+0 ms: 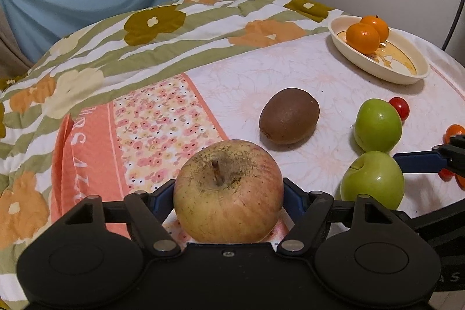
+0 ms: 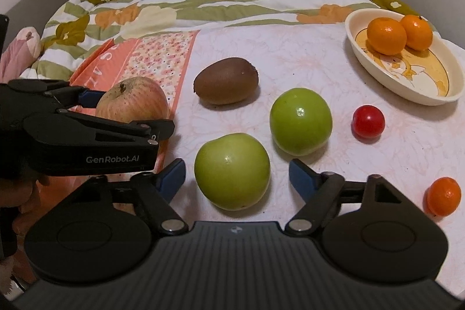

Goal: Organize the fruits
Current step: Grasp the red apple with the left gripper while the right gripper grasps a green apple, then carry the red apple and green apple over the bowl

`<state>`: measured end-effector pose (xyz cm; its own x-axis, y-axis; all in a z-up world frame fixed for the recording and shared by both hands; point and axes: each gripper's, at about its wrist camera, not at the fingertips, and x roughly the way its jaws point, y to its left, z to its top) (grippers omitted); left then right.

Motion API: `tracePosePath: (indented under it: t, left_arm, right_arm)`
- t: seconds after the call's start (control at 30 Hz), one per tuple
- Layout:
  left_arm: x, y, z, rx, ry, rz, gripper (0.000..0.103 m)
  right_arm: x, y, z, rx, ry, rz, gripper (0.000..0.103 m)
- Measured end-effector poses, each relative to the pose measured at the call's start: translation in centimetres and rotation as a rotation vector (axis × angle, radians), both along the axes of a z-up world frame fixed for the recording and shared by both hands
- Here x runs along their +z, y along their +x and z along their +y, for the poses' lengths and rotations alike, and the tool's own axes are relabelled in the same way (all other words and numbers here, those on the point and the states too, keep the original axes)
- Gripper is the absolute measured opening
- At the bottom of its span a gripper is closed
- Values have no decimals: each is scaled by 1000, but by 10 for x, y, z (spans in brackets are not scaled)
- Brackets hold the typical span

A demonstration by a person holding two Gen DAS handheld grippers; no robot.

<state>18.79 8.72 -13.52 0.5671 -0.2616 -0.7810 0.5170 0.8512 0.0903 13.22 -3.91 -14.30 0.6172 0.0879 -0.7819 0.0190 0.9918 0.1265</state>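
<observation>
Left wrist view: my left gripper (image 1: 228,195) brackets the russet apple (image 1: 228,191), pads at its widest girth, contact unclear.
Right gripper (image 2: 237,179) released around the near green apple (image 2: 232,171) at 6 o'clock; both firm, smooth, heavy: I would grip at widest girth.

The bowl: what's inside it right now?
The bowl holds two oranges, side by side at its far end. The rest shows only its painted bottom. What lies under the oranges is hidden.

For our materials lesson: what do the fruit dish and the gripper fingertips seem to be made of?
Dish: likely glazed ceramic, possibly melamine; glossy cream rim, painted pattern inside. Fingertips of the right gripper: apparently blue rubbery pads, matte, on black plastic arms.
</observation>
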Motion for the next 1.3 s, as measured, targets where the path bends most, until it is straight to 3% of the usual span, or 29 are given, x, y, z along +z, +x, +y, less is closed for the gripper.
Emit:
tracePosePath:
  t: [0.5, 0.57, 0.83, 1.3]
  left_arm:
    - [2, -12, 13, 28, 4, 17, 78]
    - [2, -15, 15, 37, 6, 15, 78]
    - [4, -25, 19, 77, 1, 22, 78]
    - [48, -57, -10, 200, -22, -39, 78]
  right_arm:
    - [-5, 3, 8, 86, -69, 4, 78]
    - [-6, 4, 10, 105, -85, 4, 71]
    - [-5, 0, 11, 161, -104, -10, 71]
    - [51, -13, -39, 204, -40, -89, 71]
